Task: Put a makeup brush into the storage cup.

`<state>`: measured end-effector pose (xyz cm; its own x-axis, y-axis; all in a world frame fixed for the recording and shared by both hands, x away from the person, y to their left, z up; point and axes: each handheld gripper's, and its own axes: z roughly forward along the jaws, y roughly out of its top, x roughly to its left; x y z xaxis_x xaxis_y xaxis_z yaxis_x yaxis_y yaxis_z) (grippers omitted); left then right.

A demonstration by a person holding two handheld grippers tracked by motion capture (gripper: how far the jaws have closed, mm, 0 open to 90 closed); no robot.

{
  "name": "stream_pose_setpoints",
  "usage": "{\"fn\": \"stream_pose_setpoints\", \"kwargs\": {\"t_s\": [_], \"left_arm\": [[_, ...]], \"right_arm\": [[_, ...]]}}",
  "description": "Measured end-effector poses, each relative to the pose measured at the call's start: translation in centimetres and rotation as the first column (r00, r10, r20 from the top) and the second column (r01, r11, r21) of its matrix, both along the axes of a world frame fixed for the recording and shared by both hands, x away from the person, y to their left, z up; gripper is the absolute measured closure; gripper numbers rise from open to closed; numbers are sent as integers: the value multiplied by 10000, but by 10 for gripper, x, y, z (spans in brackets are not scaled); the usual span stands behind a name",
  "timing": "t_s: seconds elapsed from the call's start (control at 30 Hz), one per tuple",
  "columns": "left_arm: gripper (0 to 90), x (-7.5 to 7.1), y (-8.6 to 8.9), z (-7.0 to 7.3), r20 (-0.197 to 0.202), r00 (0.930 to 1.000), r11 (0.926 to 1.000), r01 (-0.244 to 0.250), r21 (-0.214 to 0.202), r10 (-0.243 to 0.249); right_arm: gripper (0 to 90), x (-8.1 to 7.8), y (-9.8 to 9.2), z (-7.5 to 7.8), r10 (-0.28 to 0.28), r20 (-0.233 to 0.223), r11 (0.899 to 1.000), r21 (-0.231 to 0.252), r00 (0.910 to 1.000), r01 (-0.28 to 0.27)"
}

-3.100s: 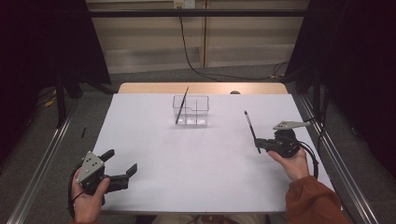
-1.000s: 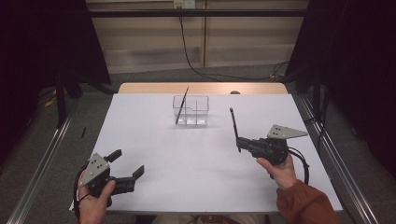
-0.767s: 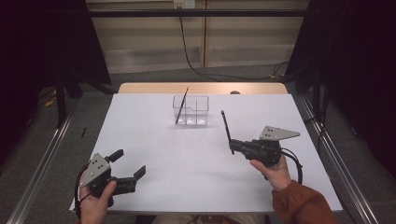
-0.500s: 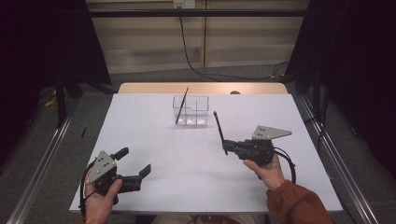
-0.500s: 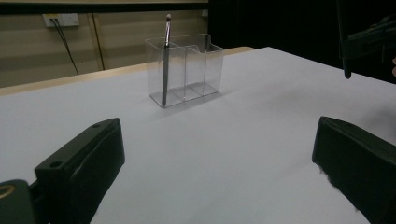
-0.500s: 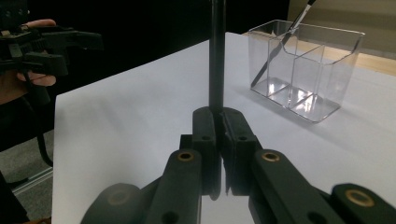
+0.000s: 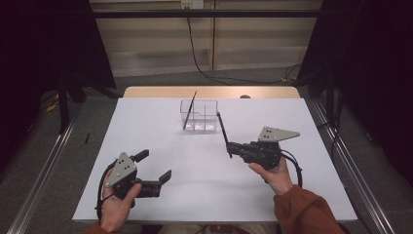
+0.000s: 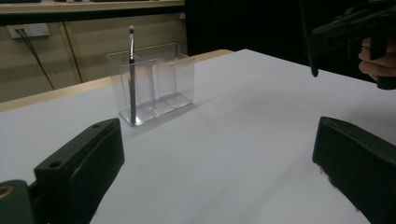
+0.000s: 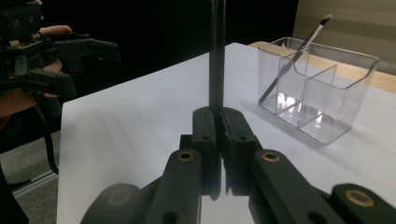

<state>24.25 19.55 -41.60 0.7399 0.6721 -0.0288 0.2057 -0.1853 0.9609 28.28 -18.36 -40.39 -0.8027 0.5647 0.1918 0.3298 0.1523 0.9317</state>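
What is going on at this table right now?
A person works with a gripper in each hand. The right gripper is shut on a thin black brush, holding it upright just in front of a clear divided holder. One brush already leans in the holder's left compartment. The left gripper hovers open and empty near the table's front edge.

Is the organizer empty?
No: in the left gripper view one brush already stands in the end compartment of the clear organizer.
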Motion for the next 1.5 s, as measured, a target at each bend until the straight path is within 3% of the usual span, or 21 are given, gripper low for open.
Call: {"fn": "stream_pose_setpoints", "kwargs": {"t_s": [0.17,0.3,0.43,0.8,1.23,1.33,1.47,1.5], "left_arm": [[22,4,-15,3,-54,9993,9993,381,18,-381],[22,13,-25,9,-38,9979,9974,644,318,-643],[22,20,-35,16,37,9965,9965,832,36,-832],[23,34,-66,28,399,9934,9938,1085,-254,-1075],[27,44,-85,33,-119,9856,9842,1680,-558,-1689],[28,46,-90,34,-211,9865,9852,1607,-589,-1622],[28,47,-97,33,-214,9855,9850,1673,-428,-1684],[28,47,-99,33,-169,9822,9817,1862,-388,-1870]], "right_arm": [[847,1,14,-3,363,-26,9992,-151,9993,-364],[847,3,19,-1,500,-75,9983,-289,9987,-502],[847,4,22,-2,514,-6,9986,-135,9987,-514],[847,3,24,-7,514,-79,9987,-44,9986,-514],[847,2,24,-17,454,-307,9990,56,9985,-452],[847,3,23,-19,398,-372,9992,118,9985,-394],[847,2,26,-22,483,-392,9988,52,9981,-481],[847,2,27,-22,511,-406,9987,36,9979,-510]]}}
